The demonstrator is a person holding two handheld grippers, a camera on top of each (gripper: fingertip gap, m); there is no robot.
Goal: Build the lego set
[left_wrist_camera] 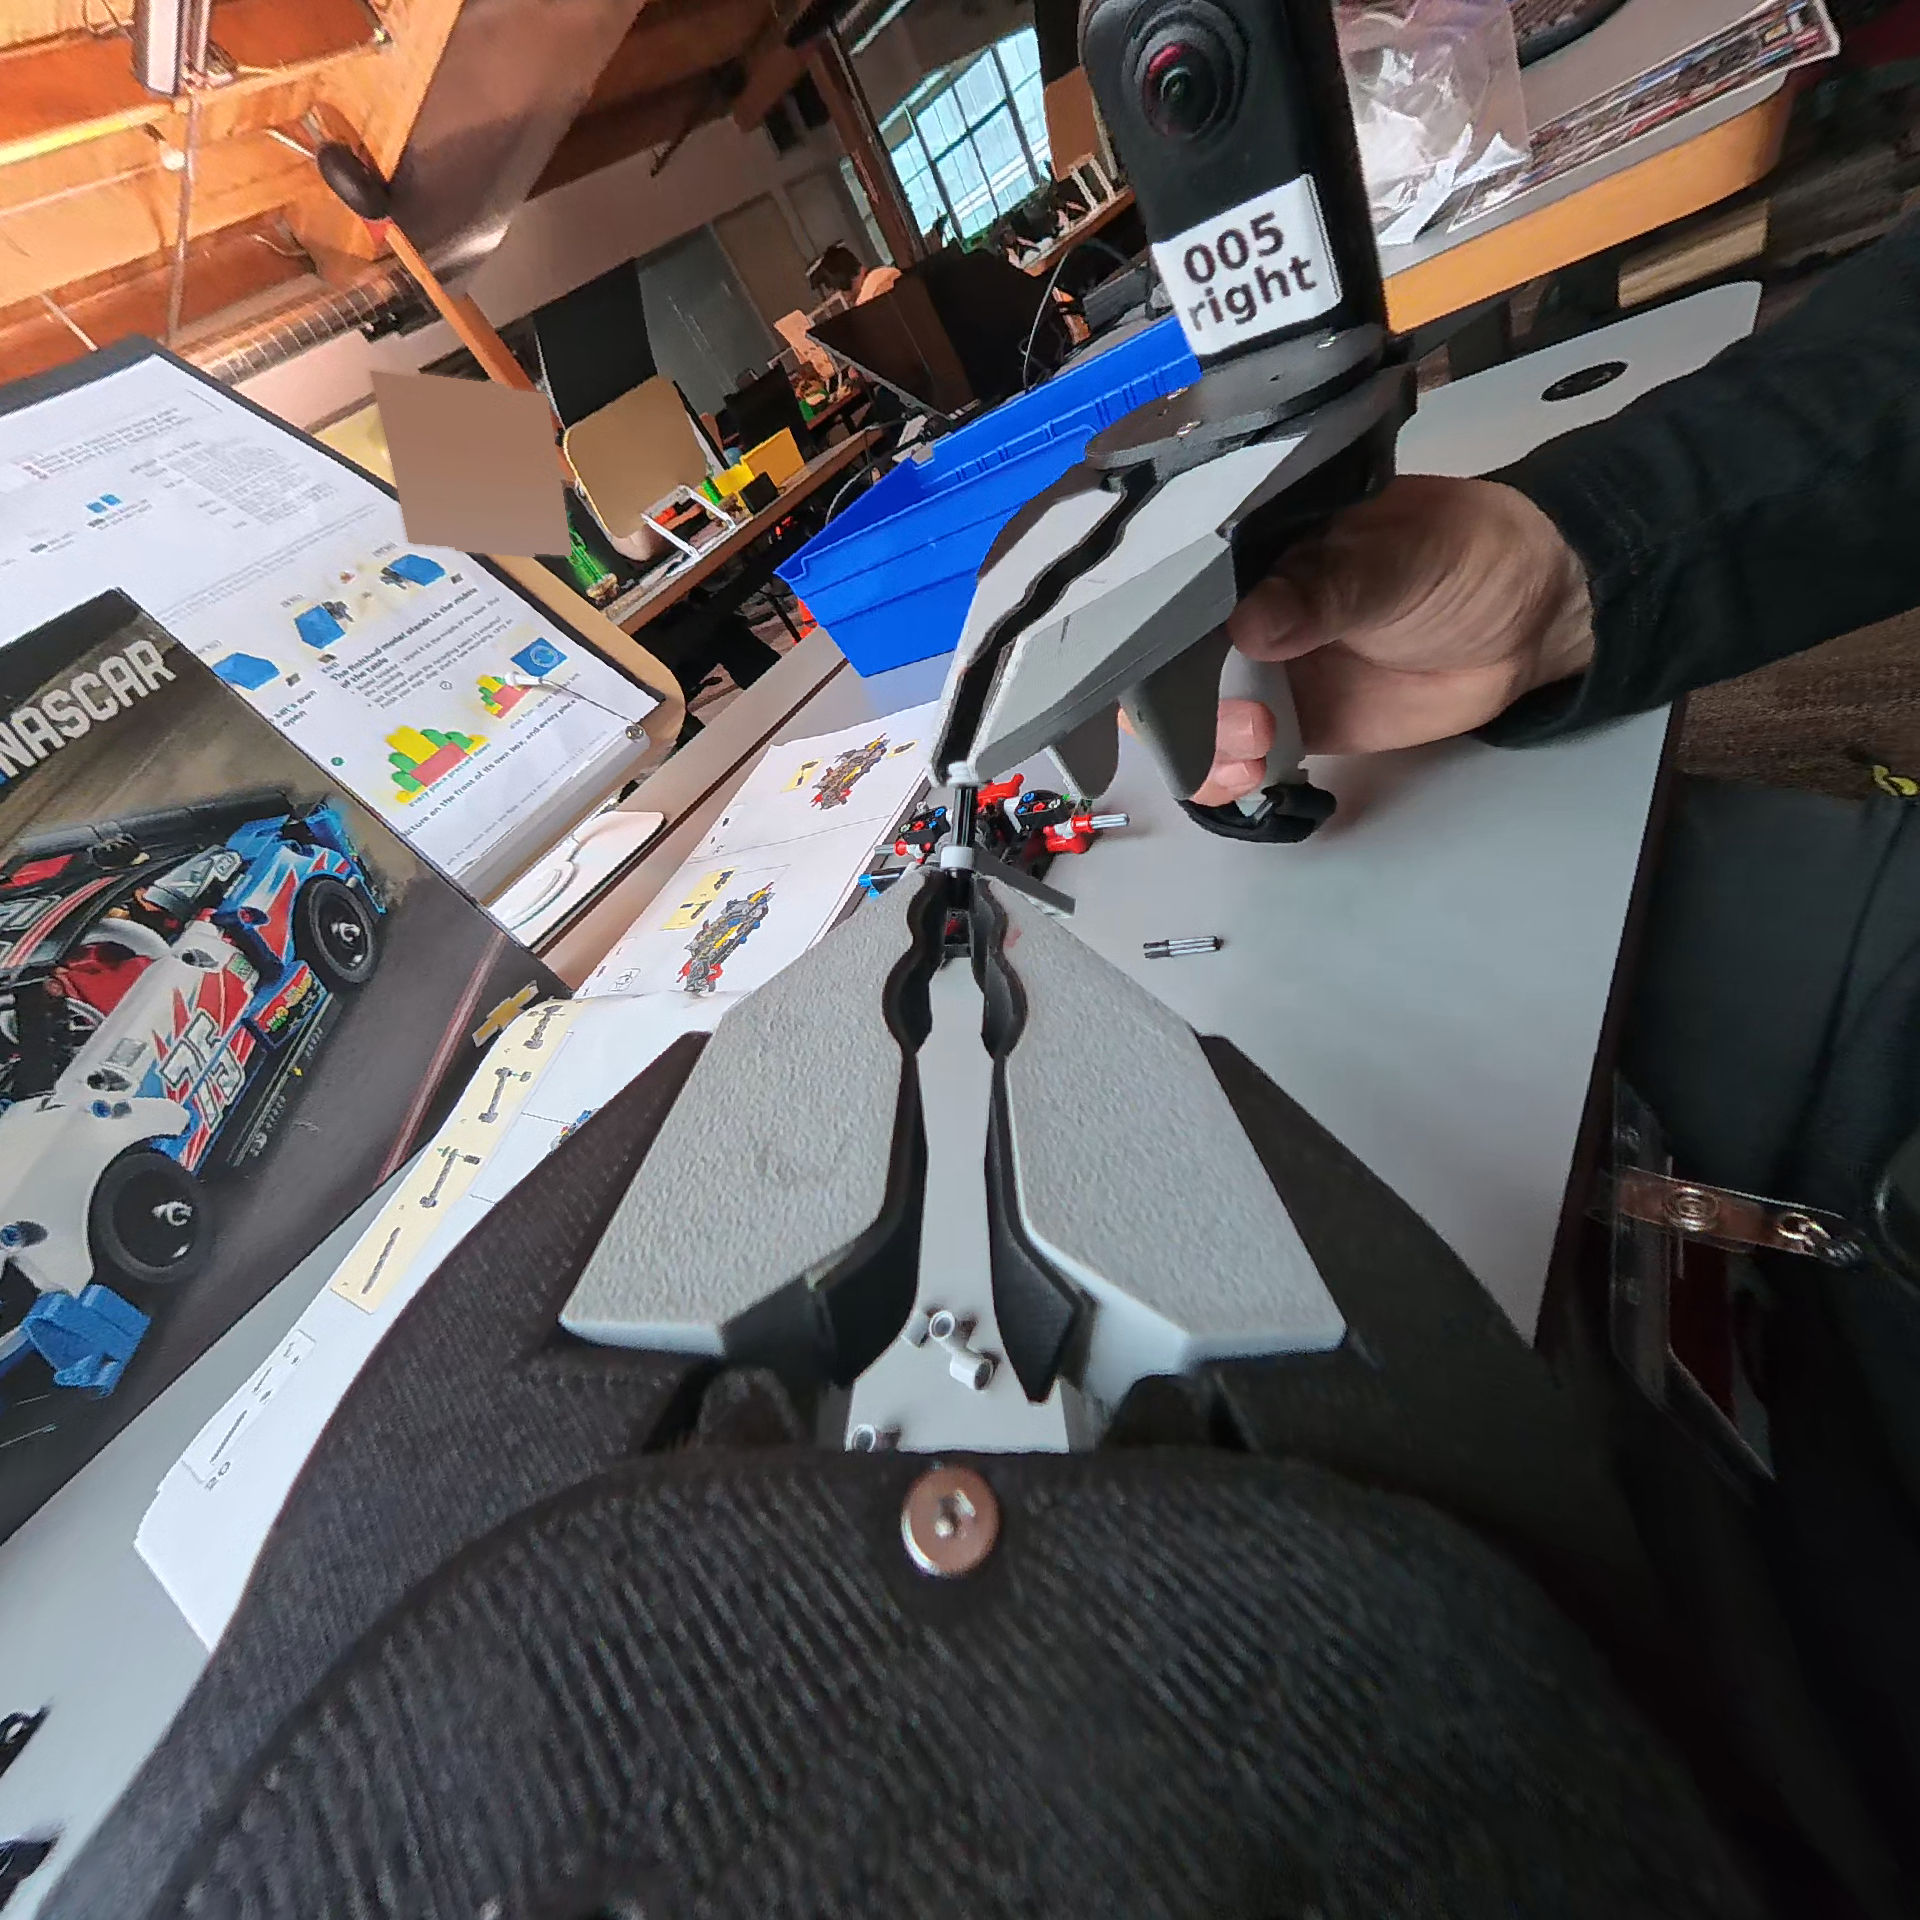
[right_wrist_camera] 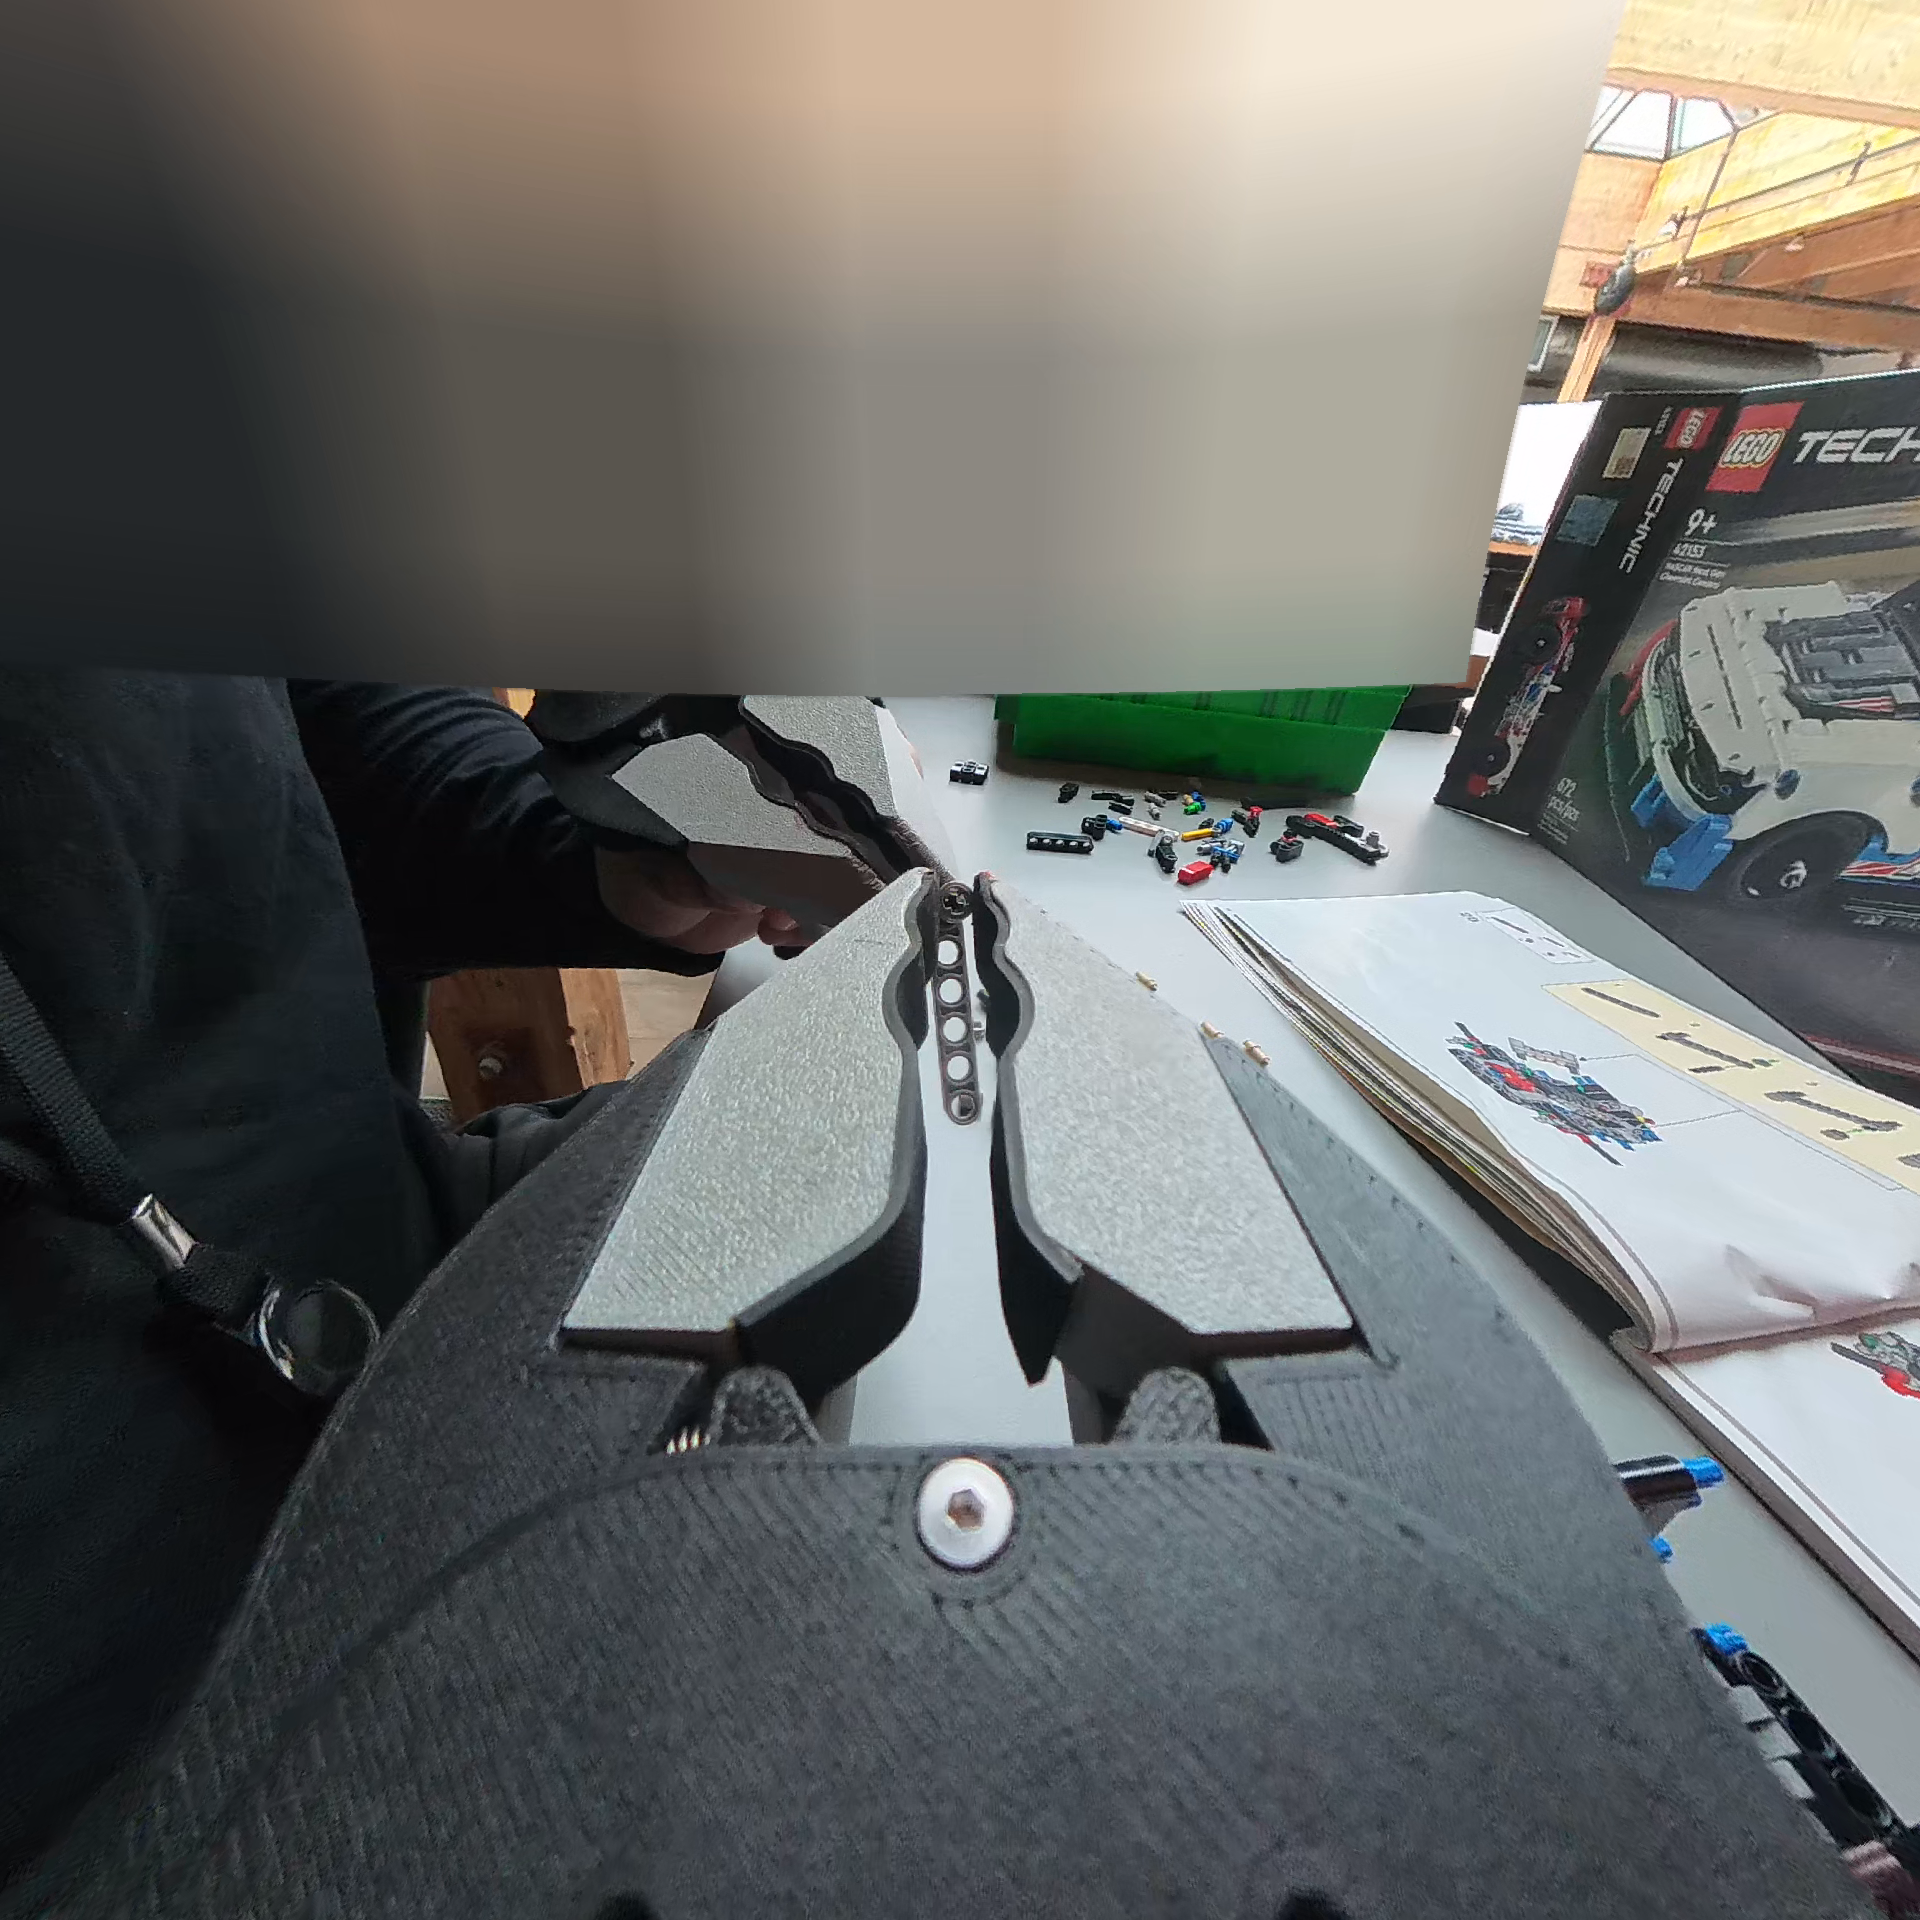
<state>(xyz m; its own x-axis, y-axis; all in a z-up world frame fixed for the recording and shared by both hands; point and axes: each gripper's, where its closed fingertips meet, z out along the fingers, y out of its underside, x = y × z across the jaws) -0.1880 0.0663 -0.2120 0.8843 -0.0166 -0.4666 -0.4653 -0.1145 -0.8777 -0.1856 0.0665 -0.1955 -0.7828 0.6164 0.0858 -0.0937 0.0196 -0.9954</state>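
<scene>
lego axle [left_wrist_camera: 964, 821] pinched between left gripper [left_wrist_camera: 957, 909] and right gripper [left_wrist_camera: 954, 767], both clamped.

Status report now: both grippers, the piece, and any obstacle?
Left gripper shut on black axle. Right gripper shut on axle top, by grey beam. Tips nearly touching above table. No obstacle seen.

On the tabletop [right_wrist_camera: 1455, 842], the open instruction booklet [right_wrist_camera: 1558, 1091] lies right of the right tool [right_wrist_camera: 951, 899], with the set's box [right_wrist_camera: 1714, 644] standing behind it. Loose pieces [right_wrist_camera: 1195, 826] lie scattered beyond the booklet, before a bin [right_wrist_camera: 1195, 732].
</scene>
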